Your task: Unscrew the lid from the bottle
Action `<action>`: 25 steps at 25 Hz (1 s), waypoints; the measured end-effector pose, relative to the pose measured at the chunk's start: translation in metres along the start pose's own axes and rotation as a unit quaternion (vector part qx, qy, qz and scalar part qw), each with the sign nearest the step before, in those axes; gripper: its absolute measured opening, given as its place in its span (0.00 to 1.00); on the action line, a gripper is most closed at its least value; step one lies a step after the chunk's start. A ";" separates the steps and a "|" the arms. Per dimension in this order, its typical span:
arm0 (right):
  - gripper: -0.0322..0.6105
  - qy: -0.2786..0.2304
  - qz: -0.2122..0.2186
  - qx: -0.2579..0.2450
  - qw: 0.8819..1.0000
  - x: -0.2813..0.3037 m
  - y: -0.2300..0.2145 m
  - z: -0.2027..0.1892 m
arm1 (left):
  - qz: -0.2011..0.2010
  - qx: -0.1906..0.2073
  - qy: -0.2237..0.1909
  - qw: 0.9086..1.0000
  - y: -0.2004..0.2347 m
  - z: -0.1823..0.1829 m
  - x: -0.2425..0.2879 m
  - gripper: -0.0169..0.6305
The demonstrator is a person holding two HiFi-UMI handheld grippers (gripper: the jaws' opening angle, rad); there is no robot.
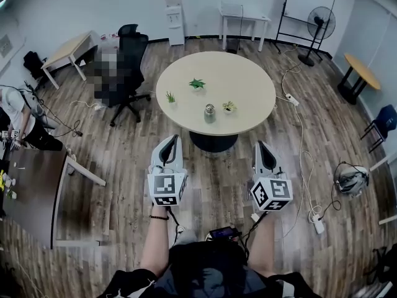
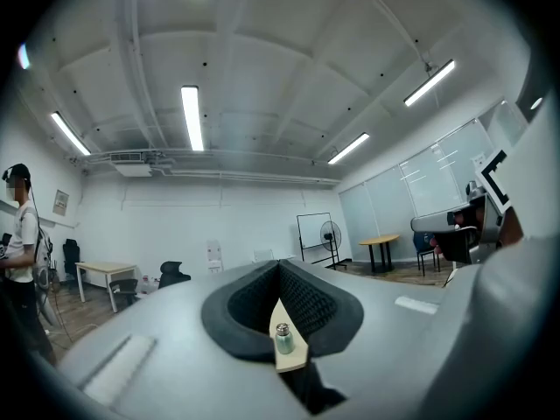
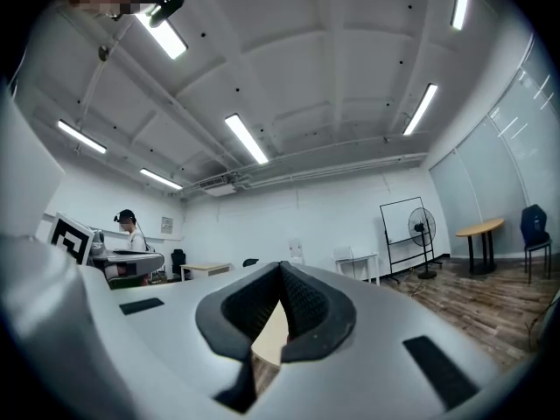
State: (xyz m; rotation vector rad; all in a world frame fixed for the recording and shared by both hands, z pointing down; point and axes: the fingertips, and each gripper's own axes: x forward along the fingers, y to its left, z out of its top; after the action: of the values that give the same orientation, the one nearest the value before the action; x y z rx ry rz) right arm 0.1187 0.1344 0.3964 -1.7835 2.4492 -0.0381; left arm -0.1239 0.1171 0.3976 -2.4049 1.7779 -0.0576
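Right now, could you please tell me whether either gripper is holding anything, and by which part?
Nothing is held: the left gripper and the right gripper are both shut and empty, short of the table, where the bottle stands untouched.

A: Wood floor [image 1: 124,163], white walls [image 1: 93,5], round table [image 1: 248,82] mid-room.
B: Yep. Black office chair [image 1: 131,47] left of it, whiteboard [image 1: 308,6] & fan [image 1: 321,22] back right.
A: Strip lights [image 2: 192,116] on overhead. Small white desk [image 1: 244,16] by far wall.
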 end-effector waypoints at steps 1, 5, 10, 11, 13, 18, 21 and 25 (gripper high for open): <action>0.05 -0.002 0.001 0.000 1.000 0.002 -0.005 0.000 | 0.001 -0.001 0.000 1.000 -0.003 -0.002 0.005 0.03; 0.05 -0.008 0.006 0.009 1.000 0.019 -0.017 -0.003 | -0.008 -0.006 0.008 1.000 -0.009 -0.008 0.031 0.03; 0.05 -0.009 0.004 -0.006 1.000 0.052 -0.031 -0.010 | -0.022 -0.003 0.007 1.000 -0.008 -0.015 0.081 0.03; 0.05 -0.012 0.004 -0.006 1.000 0.063 -0.035 -0.011 | -0.023 -0.001 0.006 1.000 -0.006 -0.017 0.094 0.03; 0.06 -0.021 0.000 -0.001 1.000 0.088 -0.046 -0.012 | -0.028 0.001 0.004 1.000 0.000 -0.023 0.123 0.03; 0.05 -0.020 -0.017 -0.011 1.000 0.170 -0.078 -0.018 | -0.037 0.002 0.002 0.999 0.026 -0.037 0.204 0.03; 0.05 -0.028 -0.026 -0.005 0.999 0.223 -0.095 -0.009 | -0.046 0.009 -0.010 0.999 0.048 -0.030 0.253 0.03; 0.06 -0.024 -0.034 -0.013 0.999 0.279 -0.110 -0.002 | -0.055 -0.001 -0.019 0.998 0.070 -0.027 0.306 0.03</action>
State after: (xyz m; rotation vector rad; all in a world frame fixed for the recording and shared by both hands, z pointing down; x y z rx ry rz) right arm 0.1384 -0.1647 0.3870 -1.8559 2.3648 0.0305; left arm -0.1026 -0.1978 0.3962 -2.4863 1.6312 -0.0226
